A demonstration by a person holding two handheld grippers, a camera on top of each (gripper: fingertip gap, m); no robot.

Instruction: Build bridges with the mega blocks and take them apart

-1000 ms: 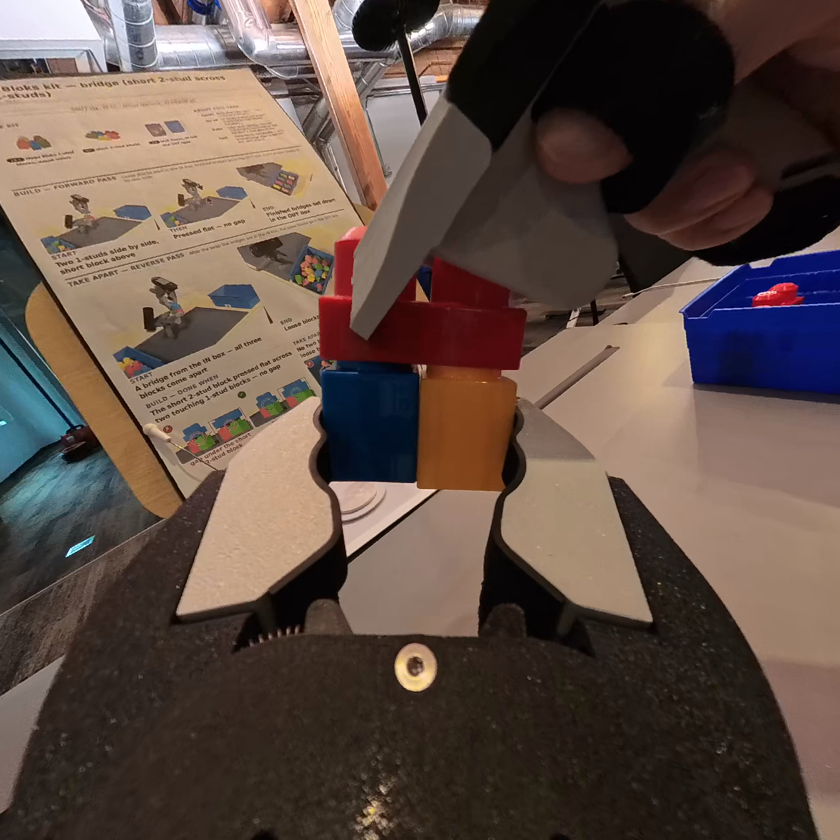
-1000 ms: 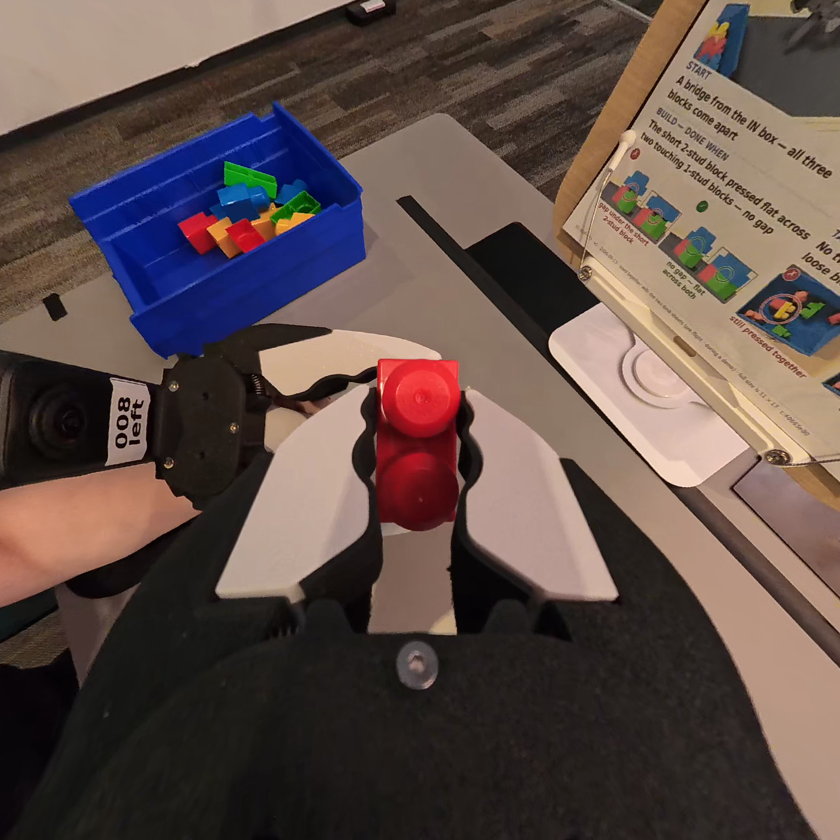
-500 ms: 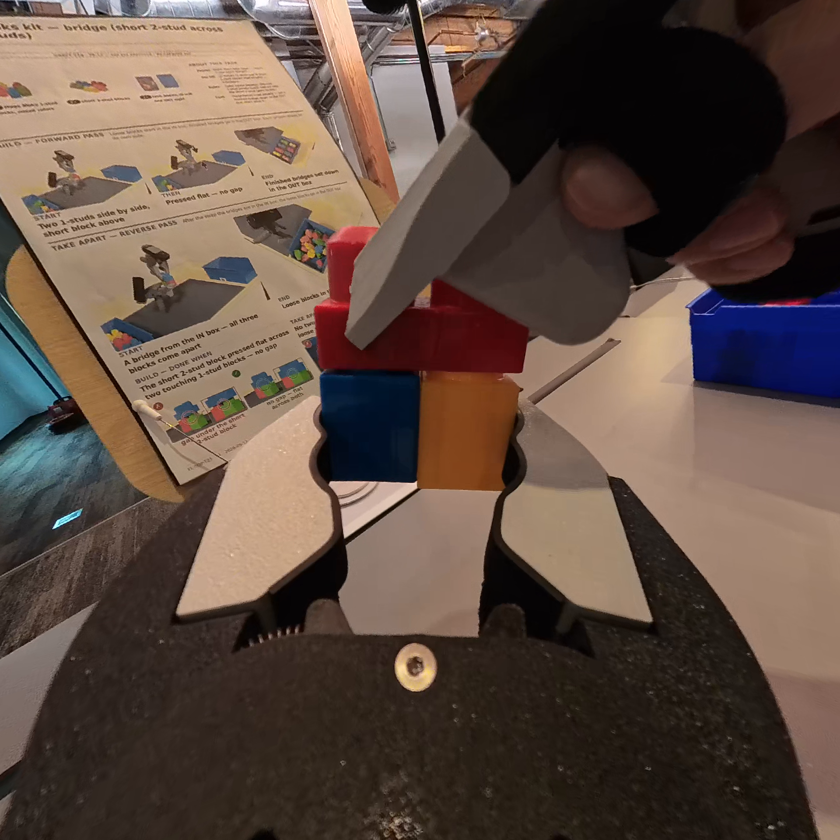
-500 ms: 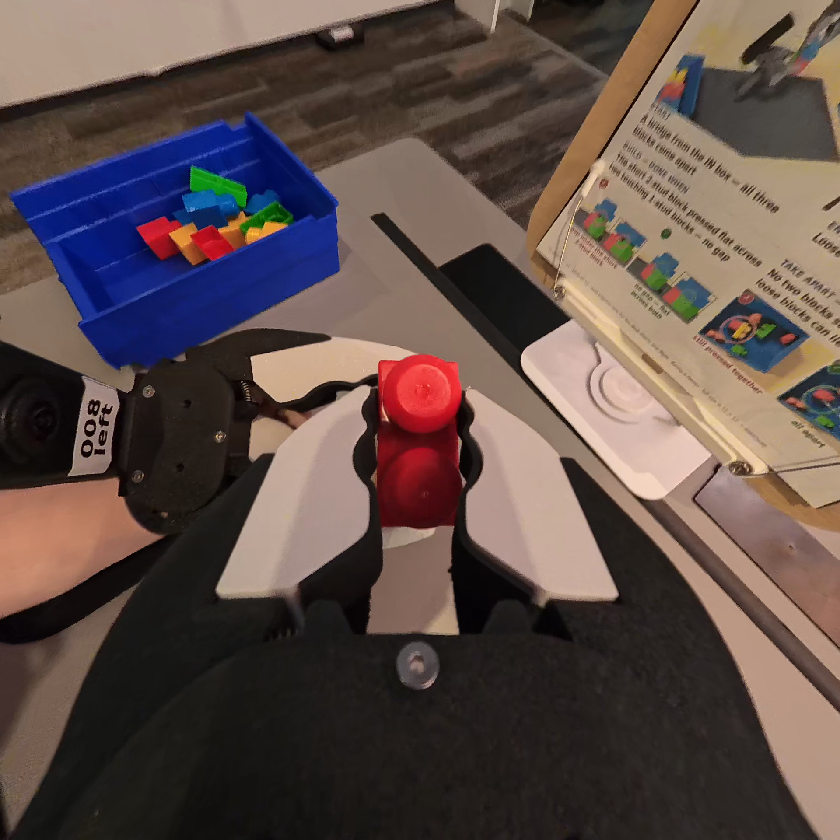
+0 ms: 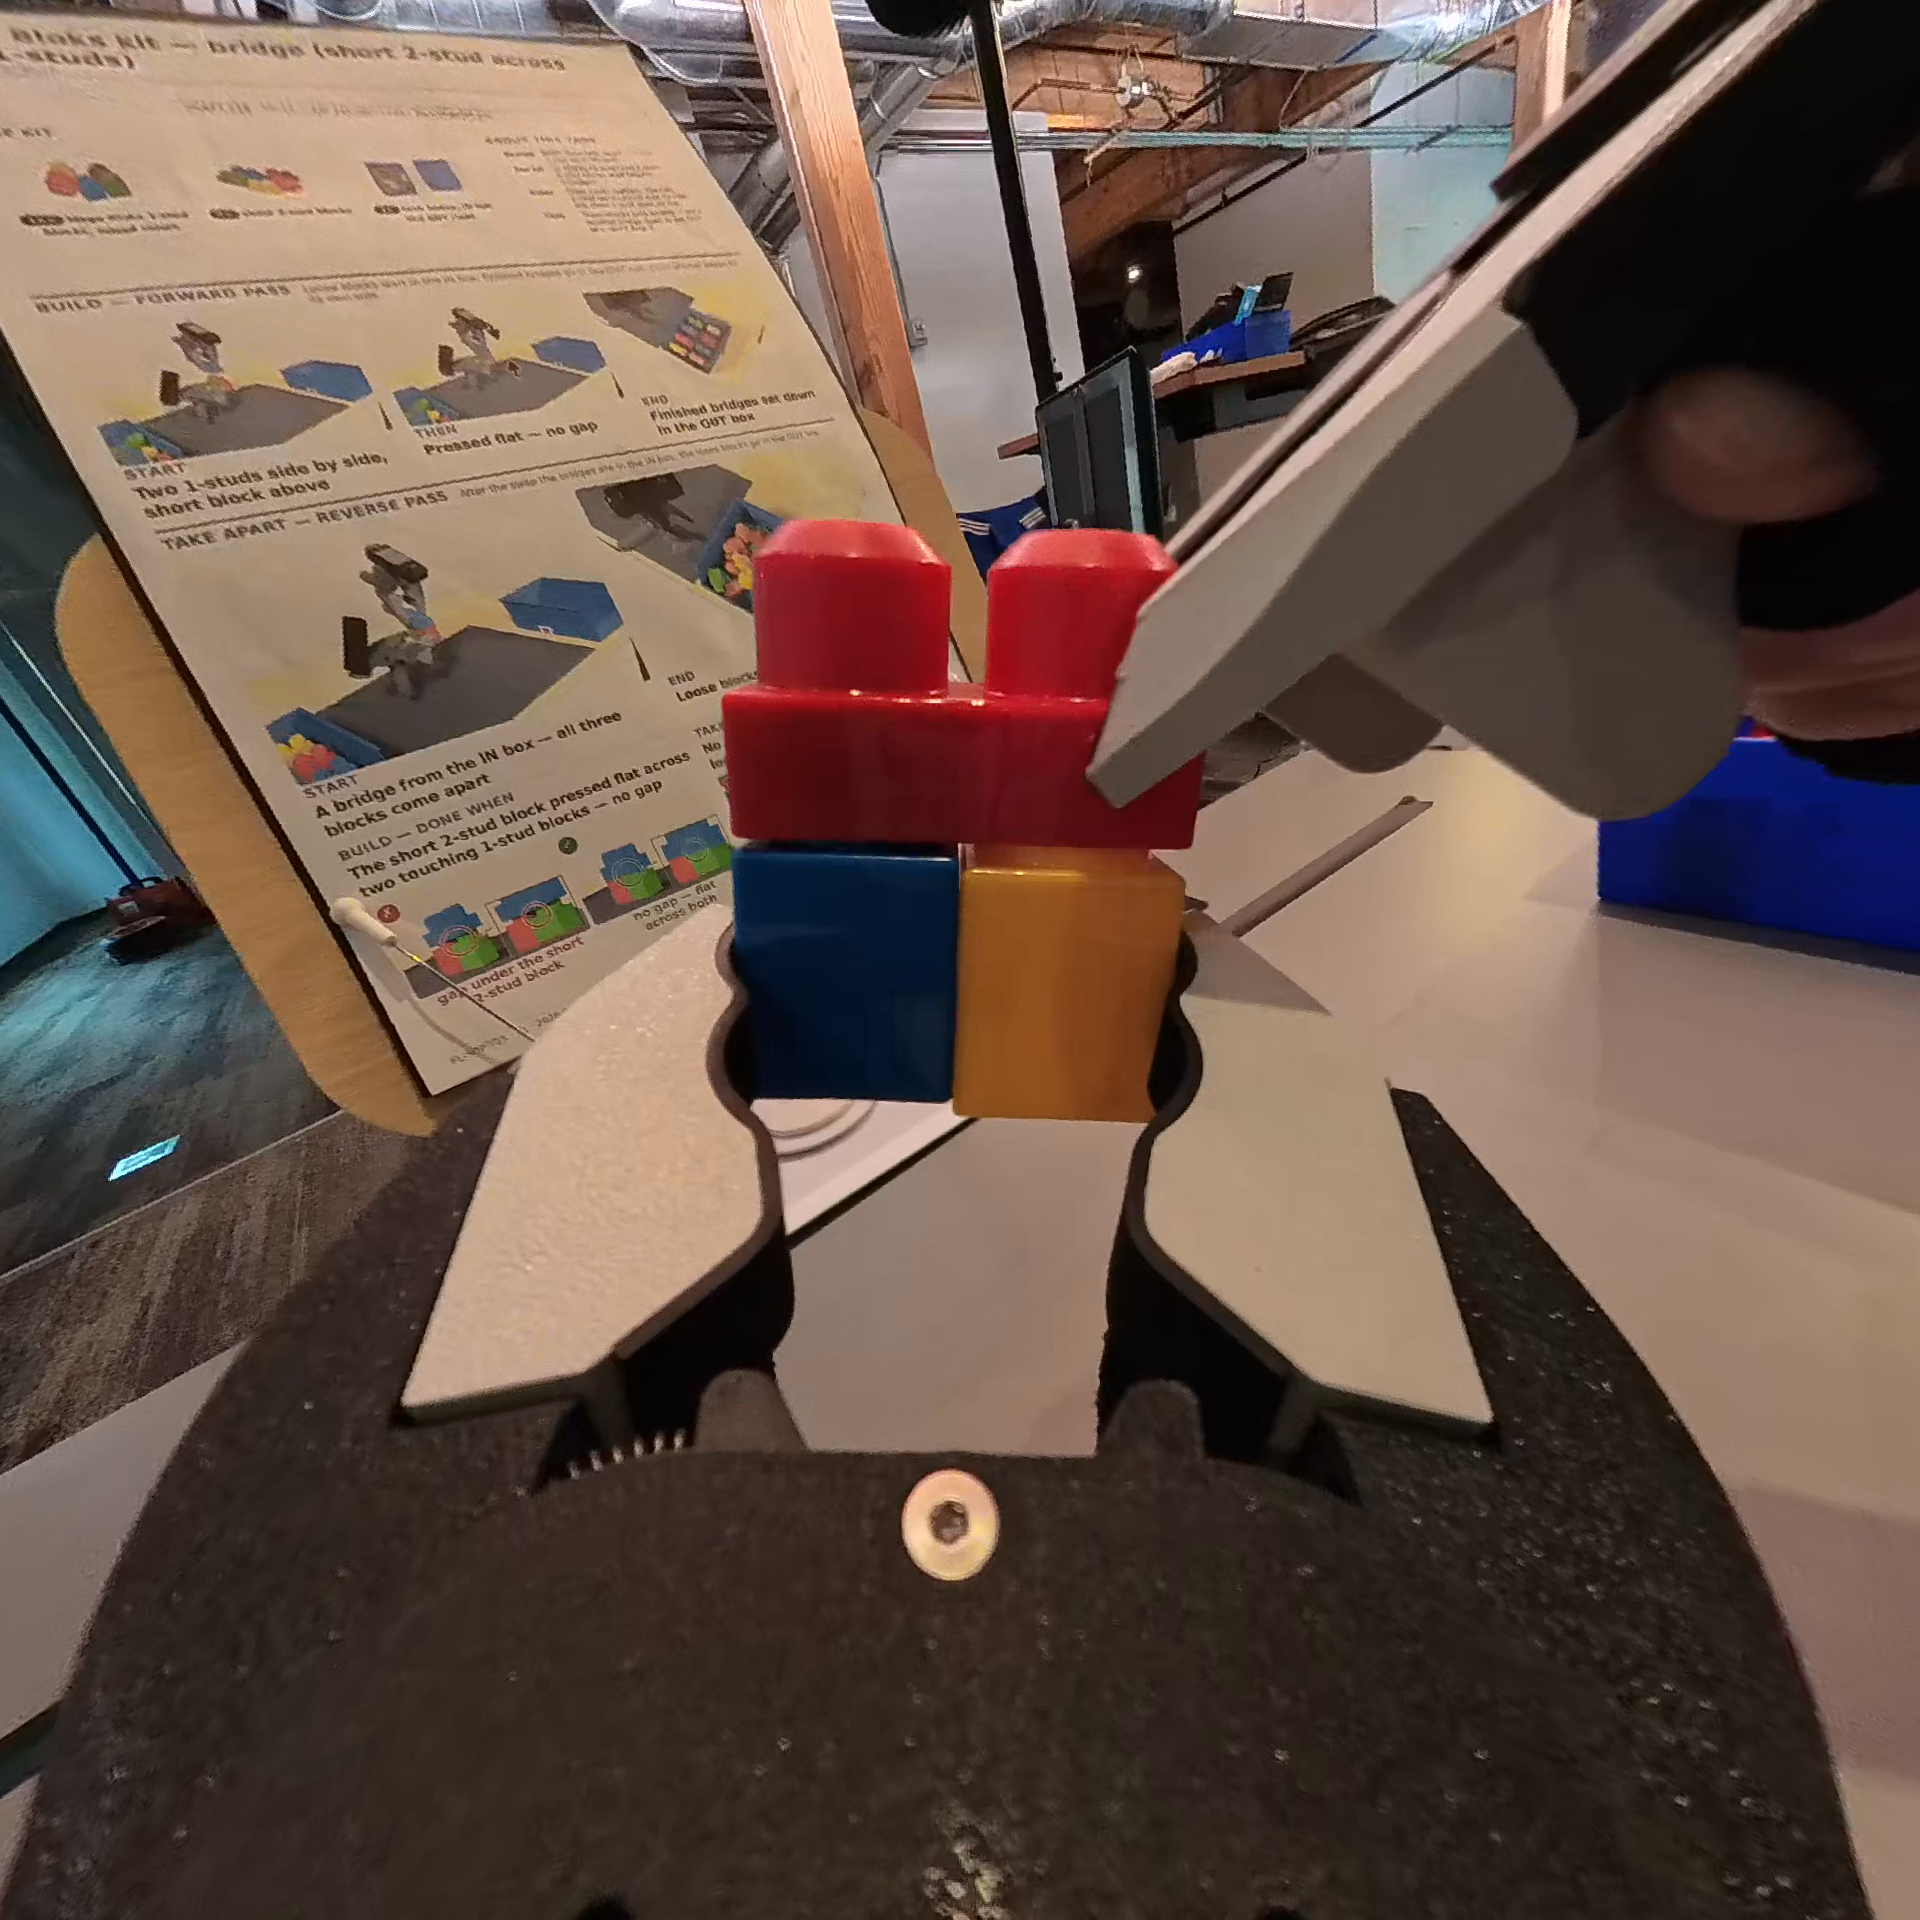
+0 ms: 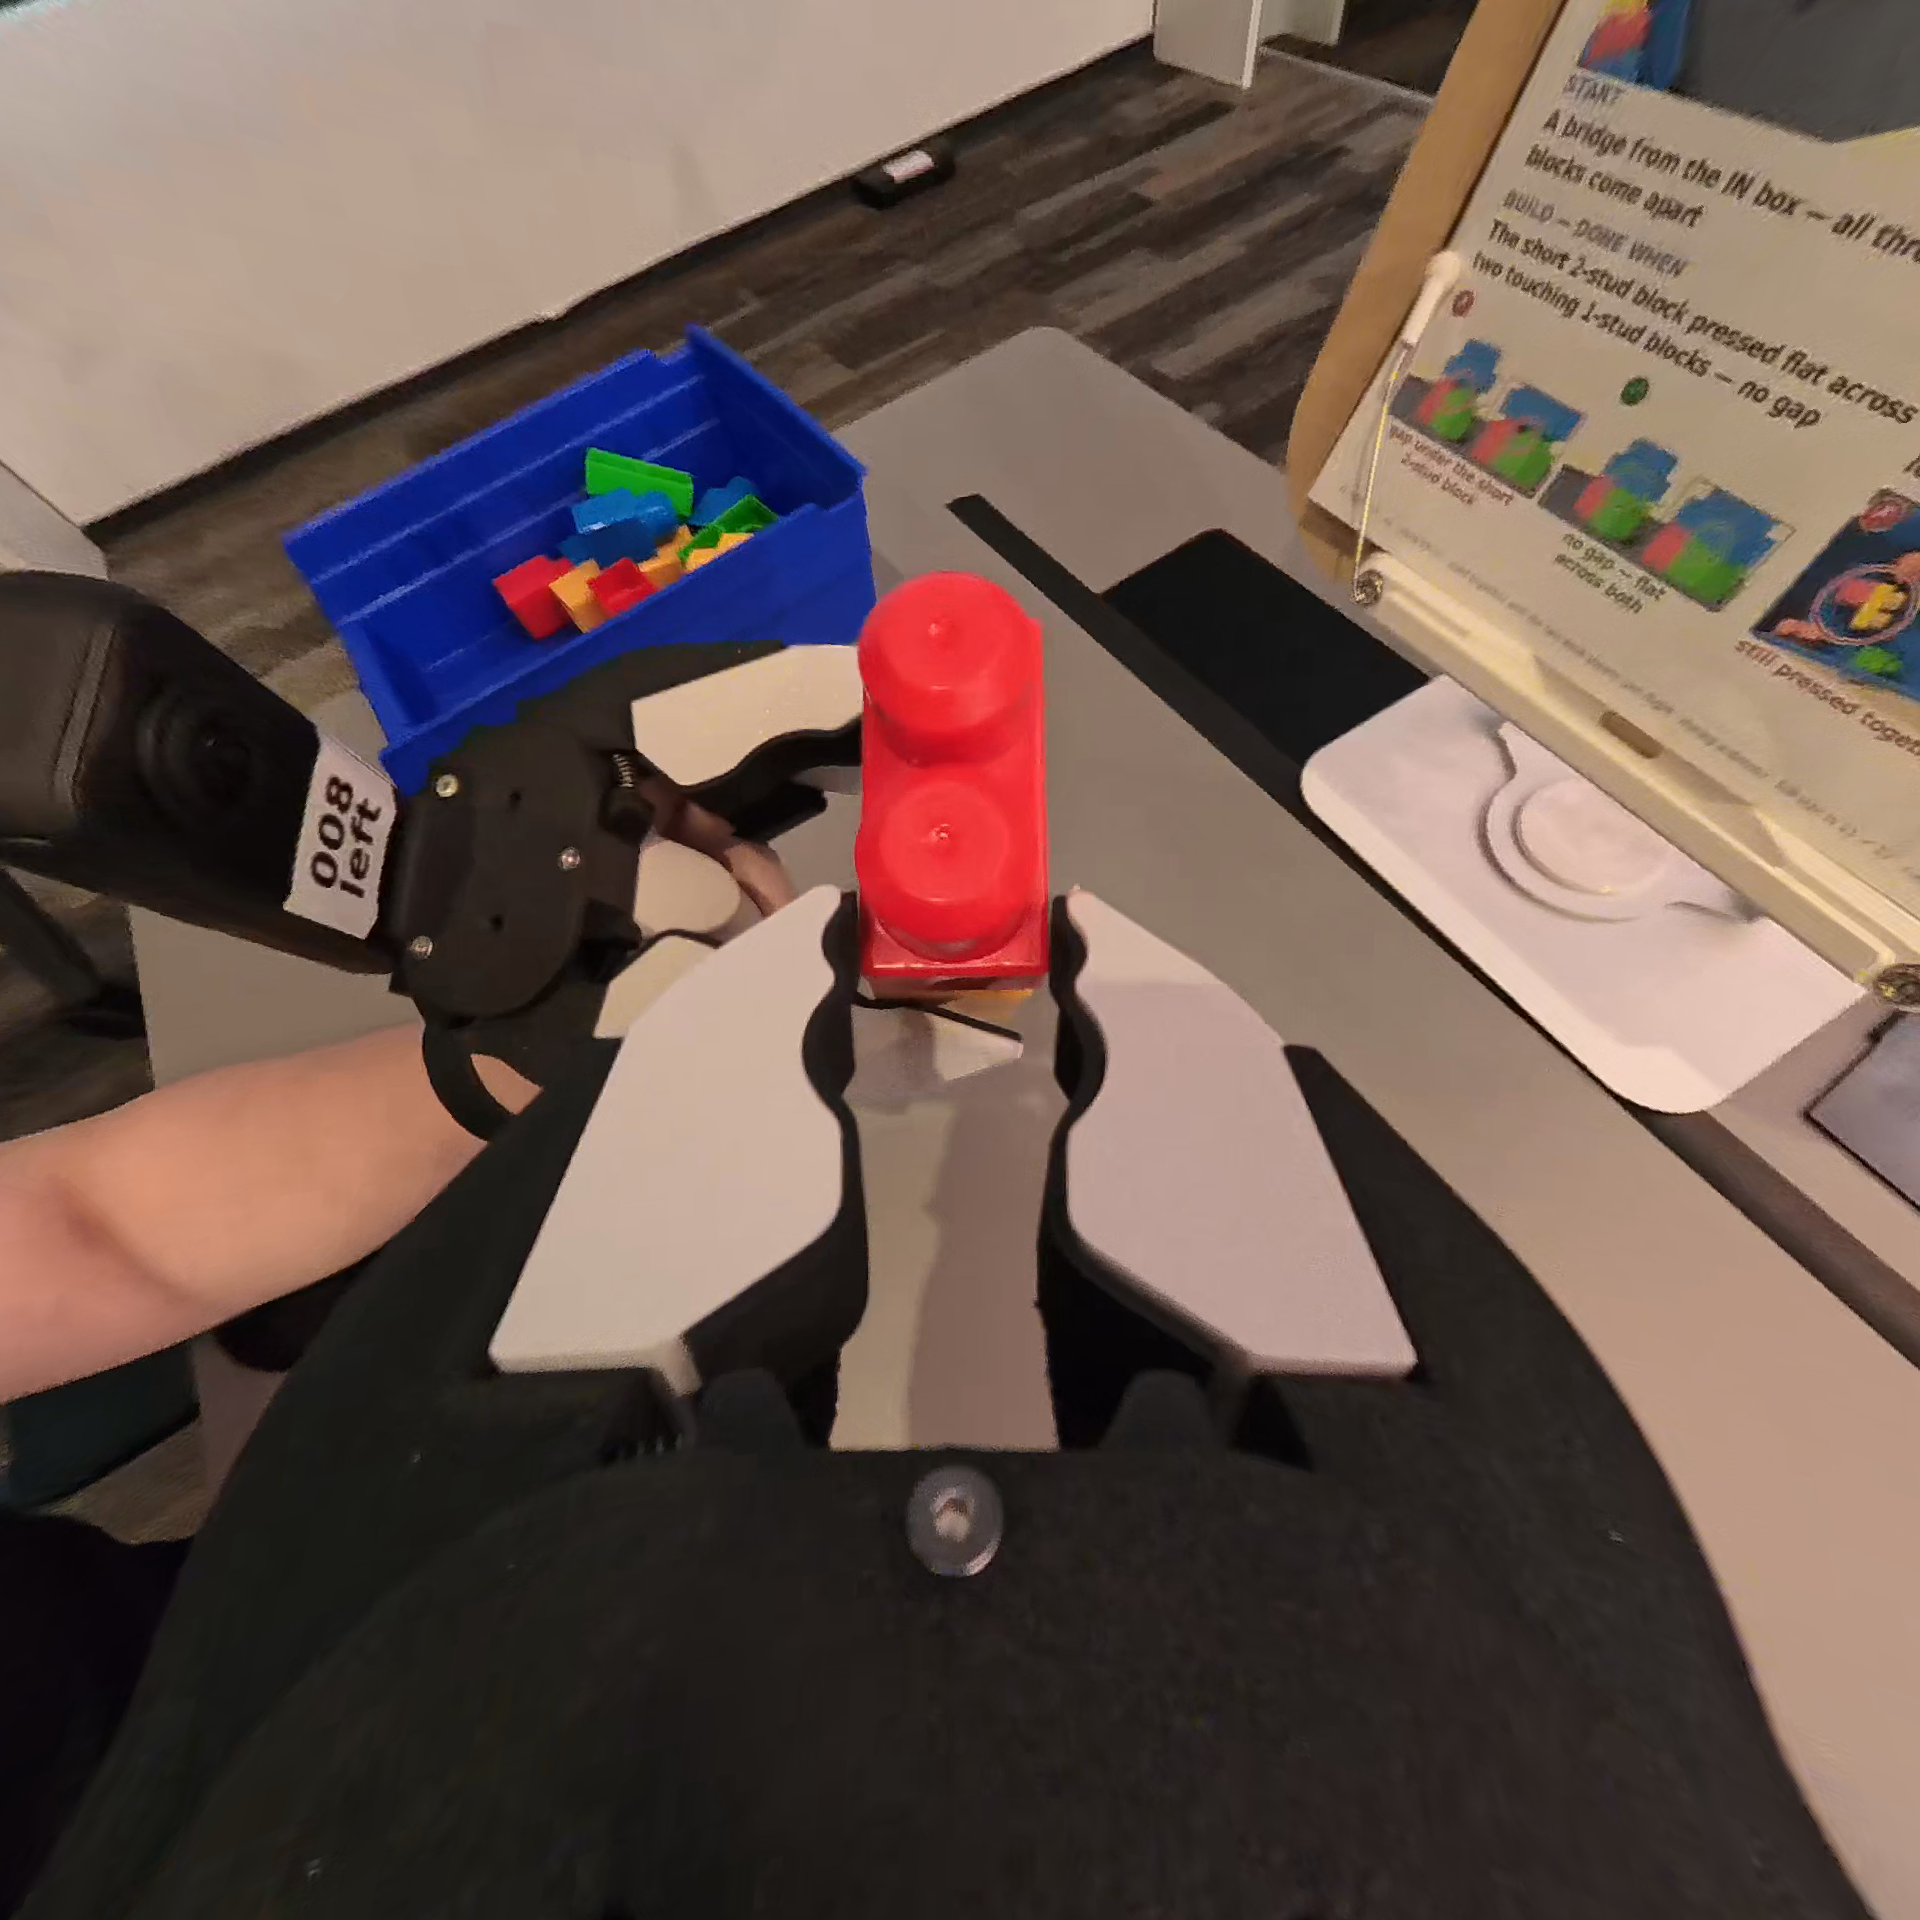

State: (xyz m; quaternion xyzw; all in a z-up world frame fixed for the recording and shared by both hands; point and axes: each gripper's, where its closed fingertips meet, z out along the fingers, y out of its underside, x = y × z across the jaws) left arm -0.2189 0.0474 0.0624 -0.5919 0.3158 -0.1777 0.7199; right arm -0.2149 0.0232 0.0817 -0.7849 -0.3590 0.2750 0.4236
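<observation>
**Bridge stands whole in left claw as right claw grips one end**

The bridge [image 5: 961,831] is complete and held off the surface [image 5: 1558,1195]: a red block [image 5: 961,758] with two studs sits flat across a blue block [image 5: 847,971] and an orange block [image 5: 1055,982], the two lower blocks touching side by side with no visible gap beneath the red one. The left claw [image 5: 956,1023] is clamped on the lower pair, one finger against the blue block's outer face and the other against the orange block's.

In the right wrist view, the right claw [image 6: 951,940] has its tips on either side of the near end of the red block [image 6: 951,790]; they appear to touch it, though only at the very tips, so whether the grip is firm cannot be told. From the left wrist view one grey fingertip [image 5: 1153,727] overlaps the red block's right end.

Judging by this, all three blocks are pressed together and none has been separated yet. Whether the moment belongs to the end of a build or the start of taking the bridge apart cannot be read from these views.

Behind, a blue bin [image 6: 436,613] on the surface holds a small heap of loose blocks [image 6: 634,545] in red, orange, green and blue. A second blue bin [image 5: 1756,862] stands to the right, its contents hidden. An instruction board [image 5: 343,499] leans at the surface's far edge.
</observation>
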